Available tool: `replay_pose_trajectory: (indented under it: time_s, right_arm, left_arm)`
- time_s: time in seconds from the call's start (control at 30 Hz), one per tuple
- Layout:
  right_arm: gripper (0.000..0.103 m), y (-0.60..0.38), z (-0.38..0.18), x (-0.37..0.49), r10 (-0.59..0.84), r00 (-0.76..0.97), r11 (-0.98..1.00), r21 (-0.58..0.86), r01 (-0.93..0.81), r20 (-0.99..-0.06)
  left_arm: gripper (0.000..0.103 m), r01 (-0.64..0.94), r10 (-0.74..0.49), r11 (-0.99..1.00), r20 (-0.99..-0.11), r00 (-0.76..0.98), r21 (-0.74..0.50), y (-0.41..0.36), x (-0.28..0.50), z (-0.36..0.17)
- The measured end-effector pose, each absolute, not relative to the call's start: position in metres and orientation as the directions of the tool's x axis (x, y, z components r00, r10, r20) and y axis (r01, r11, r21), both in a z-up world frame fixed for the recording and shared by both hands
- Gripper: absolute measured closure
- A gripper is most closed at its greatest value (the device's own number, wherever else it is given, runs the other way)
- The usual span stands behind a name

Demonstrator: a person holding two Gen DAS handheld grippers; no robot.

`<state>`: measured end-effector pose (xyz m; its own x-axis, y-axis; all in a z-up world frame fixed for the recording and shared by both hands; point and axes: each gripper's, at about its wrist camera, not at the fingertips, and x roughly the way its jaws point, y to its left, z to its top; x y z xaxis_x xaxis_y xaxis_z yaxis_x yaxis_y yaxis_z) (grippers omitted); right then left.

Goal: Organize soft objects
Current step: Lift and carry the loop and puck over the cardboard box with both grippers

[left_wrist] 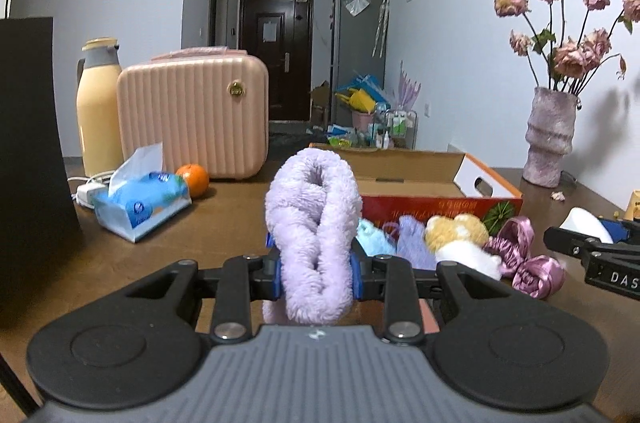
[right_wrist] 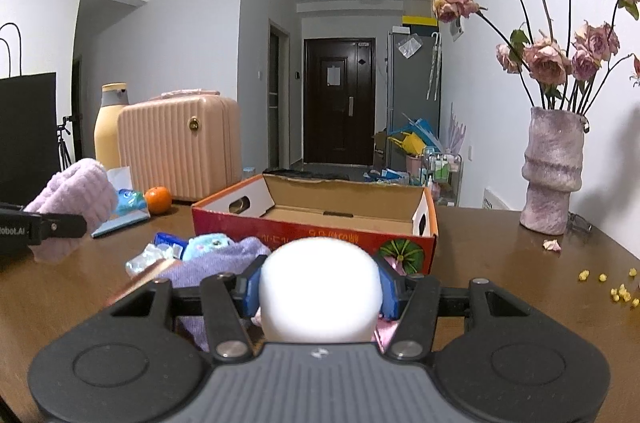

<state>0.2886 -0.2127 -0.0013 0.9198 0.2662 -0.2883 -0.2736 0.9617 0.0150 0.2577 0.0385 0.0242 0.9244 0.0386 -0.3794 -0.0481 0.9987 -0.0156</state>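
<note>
My left gripper [left_wrist: 316, 269] is shut on a fluffy lilac twisted headband [left_wrist: 312, 219], held upright above the brown table; the headband [right_wrist: 76, 195] also shows at the left of the right wrist view. My right gripper [right_wrist: 319, 289] is shut on a smooth white round soft ball [right_wrist: 319, 287]. Straight ahead stands an open red cardboard box [right_wrist: 312, 237] with a bare brown inside. In front of it lie a lilac cloth [right_wrist: 224, 263], a pale blue plush [left_wrist: 374, 237], a yellow-and-white plush [left_wrist: 460, 235] and a shiny pink satin scrunchie [left_wrist: 528, 259].
On the table's left stand a pink ribbed case [left_wrist: 194, 119], a yellow flask [left_wrist: 98, 111], a tissue pack [left_wrist: 140, 201], an orange [left_wrist: 194, 179] and a black bag [left_wrist: 28, 143]. A vase of dried roses [right_wrist: 554, 171] stands at the right; yellow crumbs [right_wrist: 616, 287] lie near it.
</note>
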Motion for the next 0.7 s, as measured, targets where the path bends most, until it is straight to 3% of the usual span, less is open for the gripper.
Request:
replay_pose_trajectory:
  time_s: [0.7]
  right_arm:
    - [0.049, -0.198, 0.031, 0.334, 0.258, 0.939, 0.965, 0.007, -0.264, -0.225]
  left_arm:
    - [0.073, -0.025, 0.016, 0.999, -0.328, 0.945, -0.025, 0.025, 0.304, 0.055]
